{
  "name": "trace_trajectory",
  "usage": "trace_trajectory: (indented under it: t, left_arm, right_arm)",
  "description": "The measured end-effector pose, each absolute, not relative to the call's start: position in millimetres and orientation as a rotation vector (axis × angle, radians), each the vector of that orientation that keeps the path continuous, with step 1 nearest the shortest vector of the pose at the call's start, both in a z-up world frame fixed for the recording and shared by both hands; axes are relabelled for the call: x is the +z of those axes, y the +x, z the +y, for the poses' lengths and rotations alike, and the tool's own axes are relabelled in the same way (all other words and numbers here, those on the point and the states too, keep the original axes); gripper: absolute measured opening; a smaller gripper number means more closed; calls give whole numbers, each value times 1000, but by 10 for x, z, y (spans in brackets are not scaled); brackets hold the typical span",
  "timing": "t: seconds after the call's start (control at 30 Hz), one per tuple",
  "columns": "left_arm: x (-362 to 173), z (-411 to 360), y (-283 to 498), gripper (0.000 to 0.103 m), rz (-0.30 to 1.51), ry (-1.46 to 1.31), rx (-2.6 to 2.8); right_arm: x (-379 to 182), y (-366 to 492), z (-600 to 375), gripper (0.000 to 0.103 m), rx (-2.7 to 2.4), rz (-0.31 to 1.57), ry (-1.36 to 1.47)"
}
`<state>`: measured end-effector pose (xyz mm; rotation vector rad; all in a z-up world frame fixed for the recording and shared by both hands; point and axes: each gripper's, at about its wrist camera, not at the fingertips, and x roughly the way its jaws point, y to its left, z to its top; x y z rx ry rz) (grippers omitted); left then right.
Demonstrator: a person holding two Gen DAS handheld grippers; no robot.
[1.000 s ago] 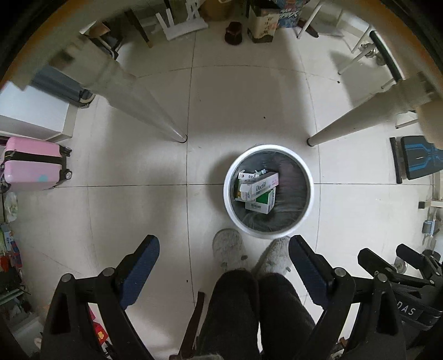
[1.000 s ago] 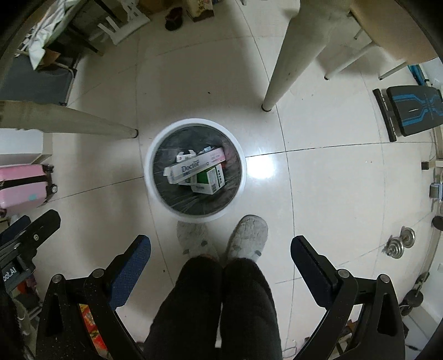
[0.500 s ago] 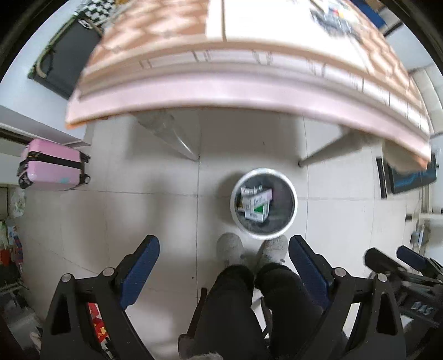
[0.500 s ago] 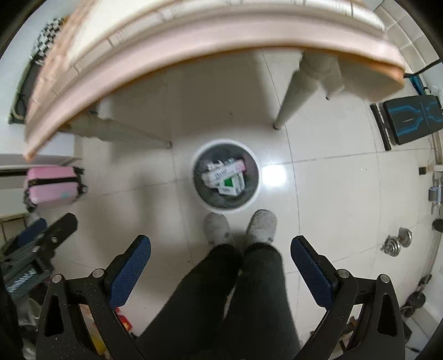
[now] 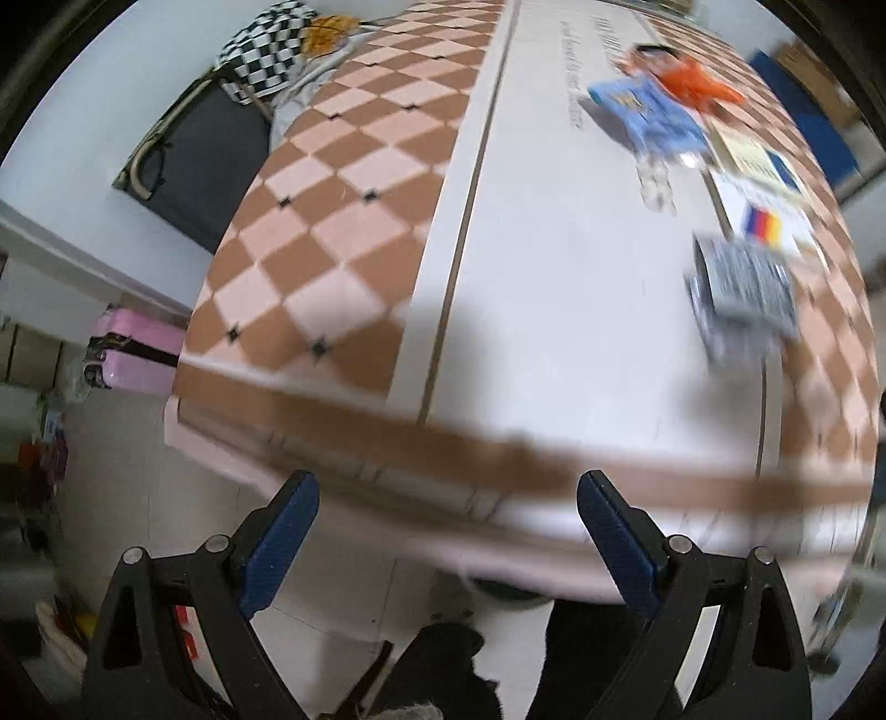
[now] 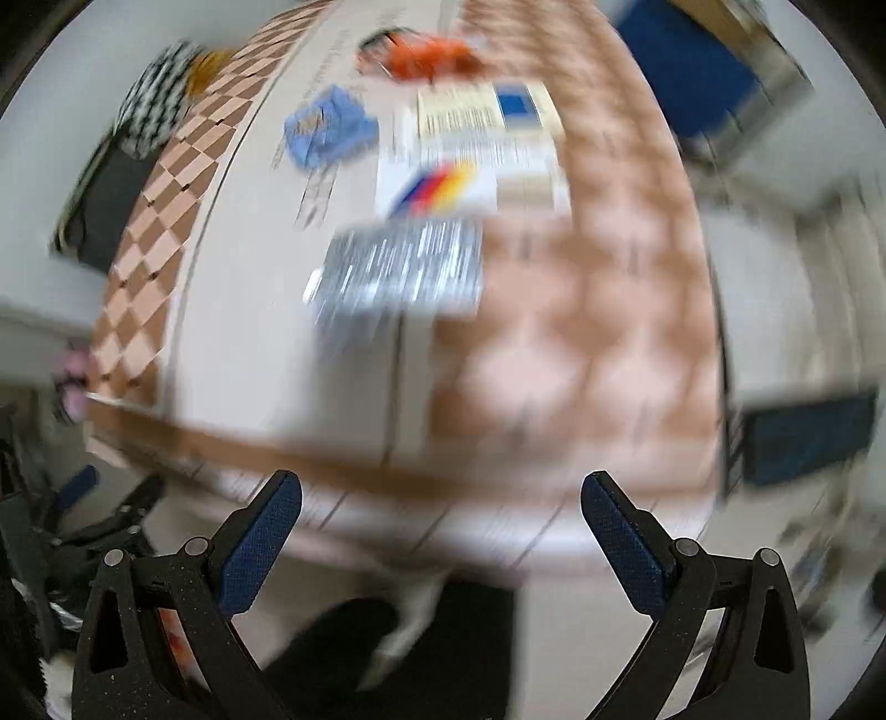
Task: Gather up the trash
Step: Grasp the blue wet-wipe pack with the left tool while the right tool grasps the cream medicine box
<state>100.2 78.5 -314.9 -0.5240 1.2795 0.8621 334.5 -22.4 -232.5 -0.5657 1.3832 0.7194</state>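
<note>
Several pieces of trash lie on the checkered table (image 5: 343, 232): a grey printed packet (image 5: 742, 288) (image 6: 398, 271), a white box with a coloured stripe (image 5: 767, 219) (image 6: 443, 185), a cream box with a blue patch (image 6: 482, 111), a blue packet (image 5: 648, 116) (image 6: 329, 130) and an orange wrapper (image 5: 692, 80) (image 6: 426, 58). My left gripper (image 5: 448, 540) is open and empty, above the table's near edge. My right gripper (image 6: 440, 531) is open and empty, likewise at the near edge. Both views are blurred. The bin's rim (image 5: 509, 595) barely shows under the table.
A pink suitcase (image 5: 133, 354) stands on the floor at the left. A dark chair with a checkered cloth (image 5: 260, 50) is beyond the table's far left. The person's dark trouser legs (image 5: 443, 675) are below the grippers.
Both grippers have swung up from above the floor bin to above the tabletop. The bin with boxes has dropped almost out of view, and the table's trash has come into view.
</note>
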Motion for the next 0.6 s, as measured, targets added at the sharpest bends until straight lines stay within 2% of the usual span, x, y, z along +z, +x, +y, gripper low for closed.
trace_trajectory:
  t: [0.27,0.4,0.6]
  left_arm:
    - [-3303,1320,1780,95,1298,-665,1021]
    - [-3368,1516,2071,95,1303,-694,1062]
    - [-3408,1601,2258,95,1322,-698,1062]
  right_arm:
    - [-2704,4812,1114,102,891,1232,-1104]
    - [-3034,5031,1504,102,969,1121,-1376]
    - [-3353,5073,1732,102,1107,1098,-1551]
